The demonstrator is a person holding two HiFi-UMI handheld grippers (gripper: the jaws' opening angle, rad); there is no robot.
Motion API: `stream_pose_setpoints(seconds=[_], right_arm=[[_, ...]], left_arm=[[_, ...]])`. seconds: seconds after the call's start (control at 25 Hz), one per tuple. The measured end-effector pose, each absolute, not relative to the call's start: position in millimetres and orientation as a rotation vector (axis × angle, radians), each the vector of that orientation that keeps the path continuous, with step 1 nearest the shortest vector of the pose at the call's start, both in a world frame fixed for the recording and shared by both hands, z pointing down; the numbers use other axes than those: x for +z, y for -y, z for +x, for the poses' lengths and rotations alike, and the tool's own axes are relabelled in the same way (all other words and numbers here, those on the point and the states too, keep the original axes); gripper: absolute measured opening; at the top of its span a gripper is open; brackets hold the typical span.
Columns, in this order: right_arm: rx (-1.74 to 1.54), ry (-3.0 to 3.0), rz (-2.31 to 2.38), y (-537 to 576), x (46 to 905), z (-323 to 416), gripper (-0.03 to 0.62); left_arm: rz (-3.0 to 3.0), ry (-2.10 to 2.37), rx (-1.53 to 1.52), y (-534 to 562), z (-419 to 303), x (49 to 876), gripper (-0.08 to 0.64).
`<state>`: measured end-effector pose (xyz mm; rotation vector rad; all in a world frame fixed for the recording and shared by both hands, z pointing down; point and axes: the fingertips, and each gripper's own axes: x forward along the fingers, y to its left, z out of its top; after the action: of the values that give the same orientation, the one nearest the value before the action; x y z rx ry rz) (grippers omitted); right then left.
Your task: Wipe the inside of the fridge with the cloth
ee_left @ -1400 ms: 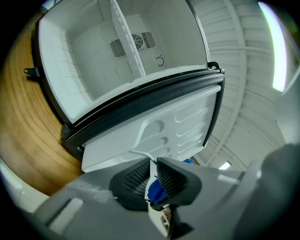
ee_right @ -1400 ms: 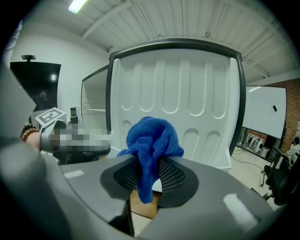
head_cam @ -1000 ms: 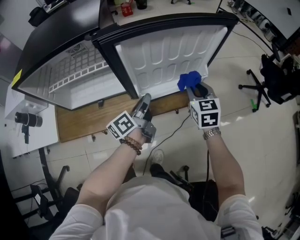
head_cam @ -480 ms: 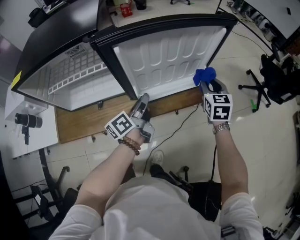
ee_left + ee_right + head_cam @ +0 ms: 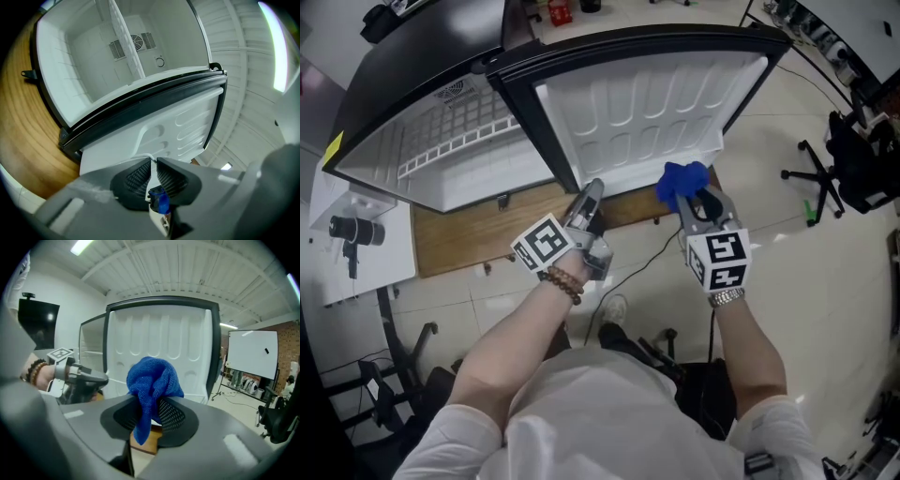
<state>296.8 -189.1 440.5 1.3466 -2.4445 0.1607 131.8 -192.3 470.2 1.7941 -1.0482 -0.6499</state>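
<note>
A wooden platform (image 5: 459,239) lies on the pale tiled floor (image 5: 825,309), and a black cable (image 5: 654,253) trails from it across the tiles. A black office chair (image 5: 861,159) stands well apart at the right. At the left, a white desk (image 5: 337,277) carries what looks like a small black camera (image 5: 349,232). A whiteboard (image 5: 253,355) stands on a wheeled frame farther back.

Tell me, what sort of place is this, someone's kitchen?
Probably a lab or office workspace, not a home kitchen: a whiteboard, an office chair, and the fridge sitting on a wooden platform.
</note>
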Motion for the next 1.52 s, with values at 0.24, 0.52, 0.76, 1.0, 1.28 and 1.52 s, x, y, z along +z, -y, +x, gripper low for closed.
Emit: stream_pose_setpoints(seconds=[0.24,0.52,0.76,1.0,1.28,1.52], right_arm=[[0.215,2.488,1.155,178.7,482.7,234.8,0.095],[0.269,2.509,1.017,193.7,518.2,181.5,0.095],[0.29,2.512,0.953,203.1,536.7,154.4,0.095],[0.298,2.47,0.937,208.6,557.9,143.3,0.095],[0.291,2.415,1.002,223.0,565.3,162.2,0.095],[0.293,2.372,1.085,240.0,564.9,194.3,0.095]], left_arm=[[1.789,1.046,-0.655,191.5,130.6,469.9,0.037],[1.785,1.045,-0.656,189.3,128.2,471.2,0.037],[1.788,1.051,-0.645,186.6,125.0,472.0,0.037],[1.8,1.094,-0.582,183.7,120.1,477.4,0.038],[1.79,1.031,-0.645,183.1,127.4,474.5,0.038],[1.791,1.033,-0.644,182.8,128.1,474.1,0.038]])
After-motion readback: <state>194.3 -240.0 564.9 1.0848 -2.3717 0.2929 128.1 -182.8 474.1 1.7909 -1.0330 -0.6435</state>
